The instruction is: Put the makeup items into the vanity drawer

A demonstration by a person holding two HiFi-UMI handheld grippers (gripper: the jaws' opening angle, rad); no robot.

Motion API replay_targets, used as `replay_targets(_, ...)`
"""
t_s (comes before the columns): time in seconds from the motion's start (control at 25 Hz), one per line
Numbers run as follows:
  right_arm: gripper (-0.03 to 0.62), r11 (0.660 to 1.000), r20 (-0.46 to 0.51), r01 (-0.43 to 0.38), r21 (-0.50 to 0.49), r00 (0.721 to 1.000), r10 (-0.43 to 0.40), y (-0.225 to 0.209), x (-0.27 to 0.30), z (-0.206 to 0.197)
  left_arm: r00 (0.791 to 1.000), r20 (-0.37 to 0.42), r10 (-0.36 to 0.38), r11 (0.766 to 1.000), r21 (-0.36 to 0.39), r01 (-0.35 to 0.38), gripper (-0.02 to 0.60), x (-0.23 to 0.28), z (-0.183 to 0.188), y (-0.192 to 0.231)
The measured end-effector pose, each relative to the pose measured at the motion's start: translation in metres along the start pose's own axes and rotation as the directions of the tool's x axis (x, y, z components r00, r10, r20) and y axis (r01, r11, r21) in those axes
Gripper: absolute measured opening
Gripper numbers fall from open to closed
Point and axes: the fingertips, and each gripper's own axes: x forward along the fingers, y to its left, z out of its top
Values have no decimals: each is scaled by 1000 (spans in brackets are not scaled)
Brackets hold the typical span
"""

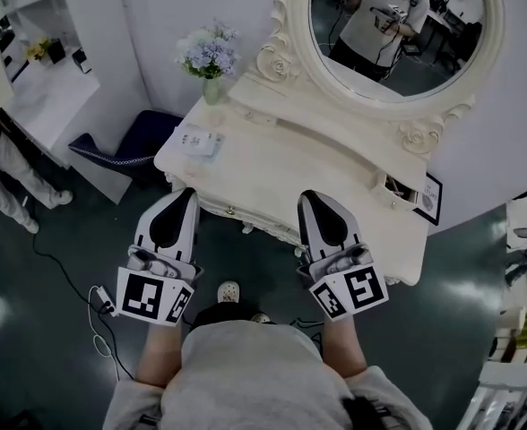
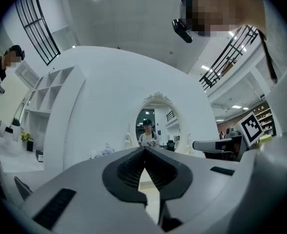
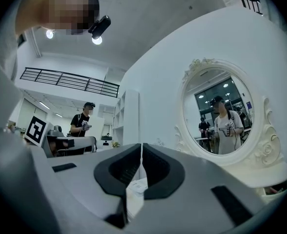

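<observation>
A cream vanity table (image 1: 281,164) with an oval mirror (image 1: 398,25) stands in front of me. On its left part lies a white makeup packet (image 1: 198,141), also showing low between the jaws as a packet (image 3: 135,185). Small items (image 1: 396,187) lie by the right rear corner. The drawer front (image 1: 246,218) under the near edge looks closed. My left gripper (image 1: 185,193) and right gripper (image 1: 309,195) hover side by side at the near edge, both shut and empty. The jaws meet in the left gripper view (image 2: 144,151) and the right gripper view (image 3: 141,147).
A vase of pale flowers (image 1: 210,59) stands at the table's back left. A small framed card (image 1: 430,199) leans at the right end. A dark blue seat (image 1: 129,146) sits left of the table, a cable (image 1: 102,305) lies on the floor, and a person (image 1: 12,179) stands far left.
</observation>
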Motion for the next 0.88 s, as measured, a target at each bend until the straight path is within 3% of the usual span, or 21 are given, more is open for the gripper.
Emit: replay_targets(0.88, 25, 999, -14, 32, -16, 999, -32, 5, 91, -19, 998, -30, -51, 998, -28, 51, 14, 49, -25, 83)
